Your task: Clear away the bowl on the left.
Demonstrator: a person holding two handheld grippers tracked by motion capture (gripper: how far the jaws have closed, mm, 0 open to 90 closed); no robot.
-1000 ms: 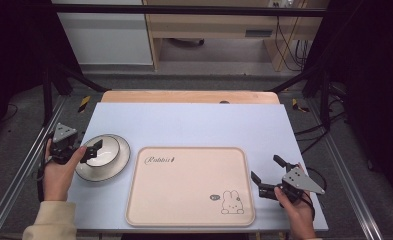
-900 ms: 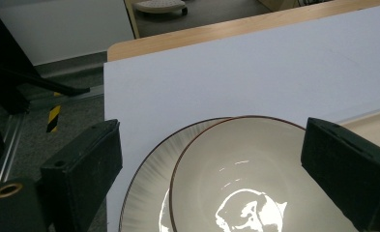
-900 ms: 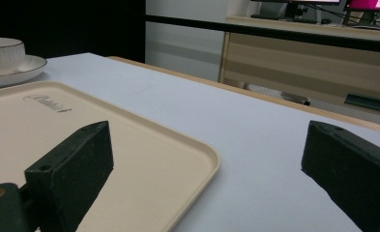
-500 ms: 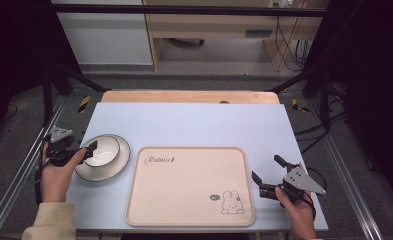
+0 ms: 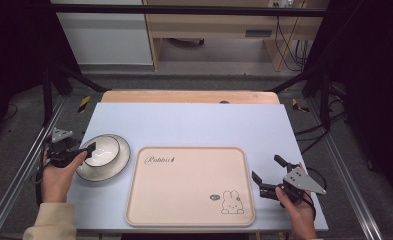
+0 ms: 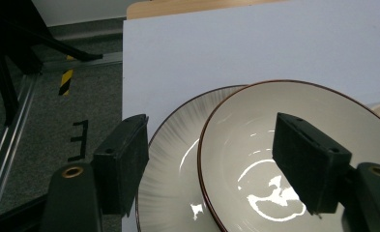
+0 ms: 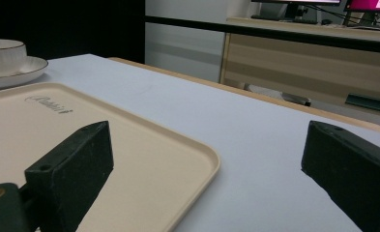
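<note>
Left gripper [image 5: 86,151] sits at the left edge of the table, jaws straddling the near rim of the cream ceramic bowl with a thin brown rim [image 6: 294,159]. The bowl rests in a matching ribbed cream plate with a brown edge [image 6: 170,179], and the pair stands just ahead of the left gripper, left of the tray.

Change noted: the left jaws have just been closing, down from their widest stance a second ago. In the left gripper view one black pad hangs inside the bowl over its glossy floor, and the other stands outside the bowl, above the plate's ribbed slope. The bowl wall lies between them. A gap shows on each side of the rim, so the pads are not yet pressing: jaws part-closed around the rim, nothing gripped. The left hand has barely shifted in that time; bowl and plate lie where they lay in the earlier high views.

Right gripper [image 5: 267,176] rests on the pale blue tabletop [image 5: 194,125], jaws spread wide and empty, just off the right edge of the beige rectangular plastic tray with a rabbit print [image 5: 184,200]. The tray surface is bare. No movement from it over the second.

Judgement: a pinch on the bowl's rim is in progress, probably to lift the bowl off the plate, with the bare tray the likely destination. Risk if the pinch is shallow: the glazed wall may slip, or the plate may drag along.
</note>
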